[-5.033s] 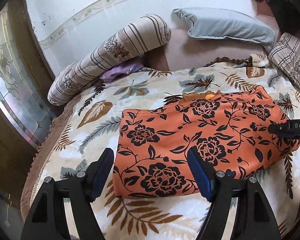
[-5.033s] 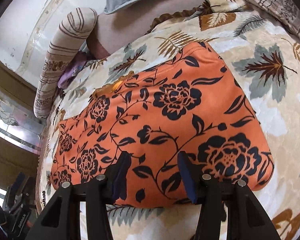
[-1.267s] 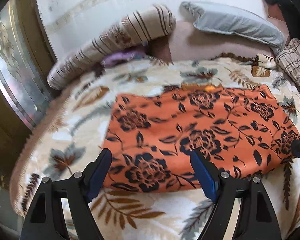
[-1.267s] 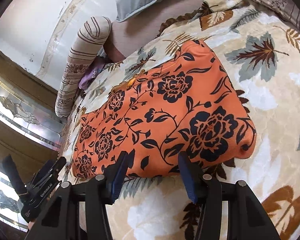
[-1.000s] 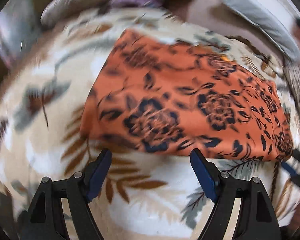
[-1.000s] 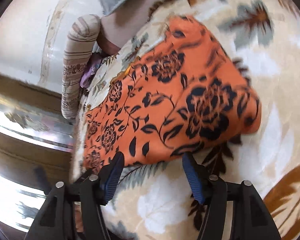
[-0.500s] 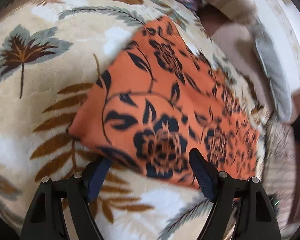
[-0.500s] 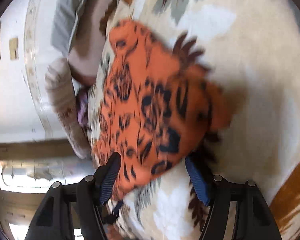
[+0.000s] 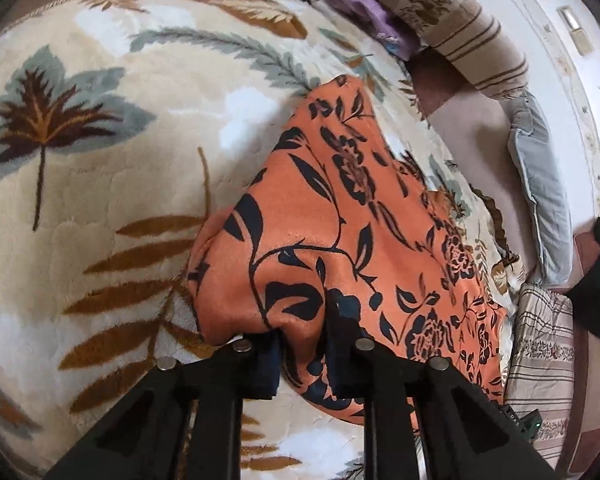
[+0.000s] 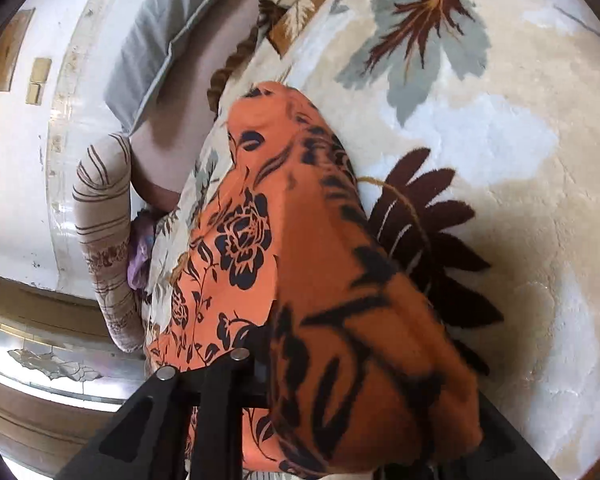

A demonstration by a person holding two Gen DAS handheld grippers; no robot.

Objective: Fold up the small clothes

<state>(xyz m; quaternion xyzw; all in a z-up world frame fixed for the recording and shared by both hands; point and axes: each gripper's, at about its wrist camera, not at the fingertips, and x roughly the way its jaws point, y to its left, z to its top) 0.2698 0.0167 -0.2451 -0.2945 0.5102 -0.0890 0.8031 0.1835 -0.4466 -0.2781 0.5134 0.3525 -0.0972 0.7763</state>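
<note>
Left wrist: left tongs pinch orange cloth's near edge.

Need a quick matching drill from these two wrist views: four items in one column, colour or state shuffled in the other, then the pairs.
1. orange floral garment
2. left gripper
3. grey pillow
4. striped bolster

a. plain, by the wall
b. shut on fabric
c. bunched, corner pinched
d. beige with brown stripes

Pairs: 1-c, 2-b, 3-a, 4-d
</note>
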